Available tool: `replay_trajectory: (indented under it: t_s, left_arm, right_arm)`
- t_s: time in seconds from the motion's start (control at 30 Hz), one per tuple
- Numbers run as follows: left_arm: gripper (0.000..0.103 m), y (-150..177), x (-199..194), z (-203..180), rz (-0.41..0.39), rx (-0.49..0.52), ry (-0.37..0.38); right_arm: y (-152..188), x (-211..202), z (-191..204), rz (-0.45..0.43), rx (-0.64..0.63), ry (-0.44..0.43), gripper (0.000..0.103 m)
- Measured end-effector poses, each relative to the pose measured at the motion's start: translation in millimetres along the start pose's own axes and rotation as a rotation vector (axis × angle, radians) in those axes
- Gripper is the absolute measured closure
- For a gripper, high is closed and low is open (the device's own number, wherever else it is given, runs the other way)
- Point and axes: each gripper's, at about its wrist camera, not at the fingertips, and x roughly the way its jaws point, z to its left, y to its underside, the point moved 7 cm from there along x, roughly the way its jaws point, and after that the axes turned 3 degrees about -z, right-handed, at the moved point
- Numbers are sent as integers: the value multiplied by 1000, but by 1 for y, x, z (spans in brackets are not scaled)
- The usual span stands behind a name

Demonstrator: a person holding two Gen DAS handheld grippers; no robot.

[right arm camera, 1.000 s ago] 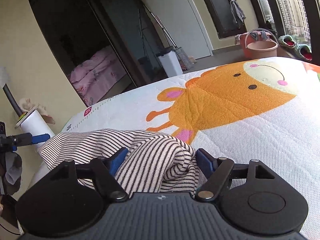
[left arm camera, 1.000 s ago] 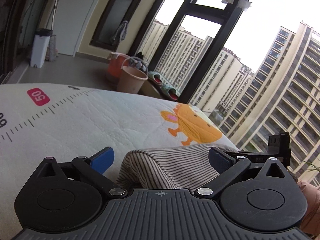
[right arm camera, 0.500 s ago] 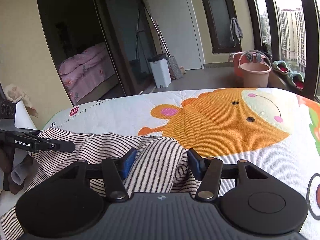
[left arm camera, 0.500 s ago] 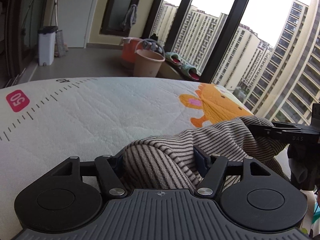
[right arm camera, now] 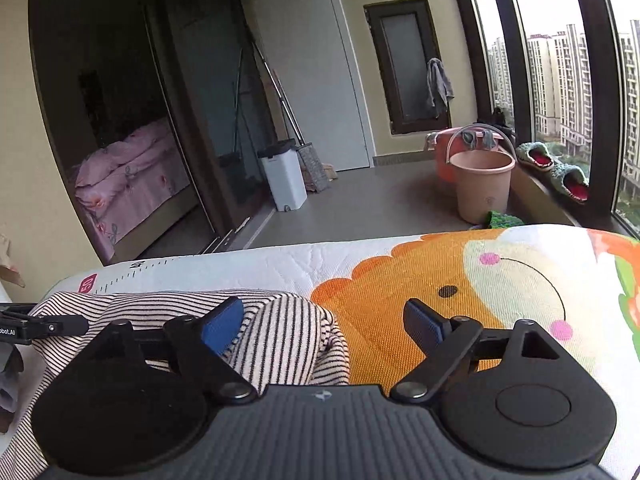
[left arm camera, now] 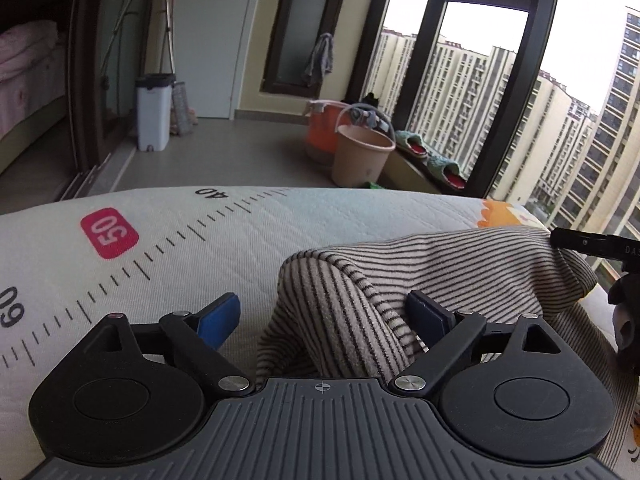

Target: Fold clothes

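both claws (left arm camera: 324,316) (right arm camera: 322,322) opening, releasing striped garment (left arm camera: 440,264).

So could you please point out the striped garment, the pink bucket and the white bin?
striped garment (left arm camera: 460,264), left wrist view, top of the raised fold.
pink bucket (right arm camera: 482,188), right wrist view, front wall.
white bin (right arm camera: 285,178), right wrist view, front face.

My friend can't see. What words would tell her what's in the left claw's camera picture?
The left claw is opening around a bunched-up striped garment lying on a white mat printed with ruler marks and a red 50. The tip of the other claw pokes in beside the cloth. Behind are a beige bucket and tall windows.
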Motion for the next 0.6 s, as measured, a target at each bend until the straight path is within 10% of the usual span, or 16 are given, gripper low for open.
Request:
replay_trajectory:
  t_s: [0.2, 0.33, 0.6]
  left_arm:
    - [9, 7, -6, -12, 13, -15, -52]
    - [9, 8, -19, -26, 10, 33, -98]
    - [9, -2, -55, -46, -42, 47, -71]
  right_arm:
    - [-19, -37, 25, -124, 22, -68, 16]
    - [-10, -36, 56, -18, 51, -247, 16]
    - [34, -6, 44, 68, 34, -184, 15]
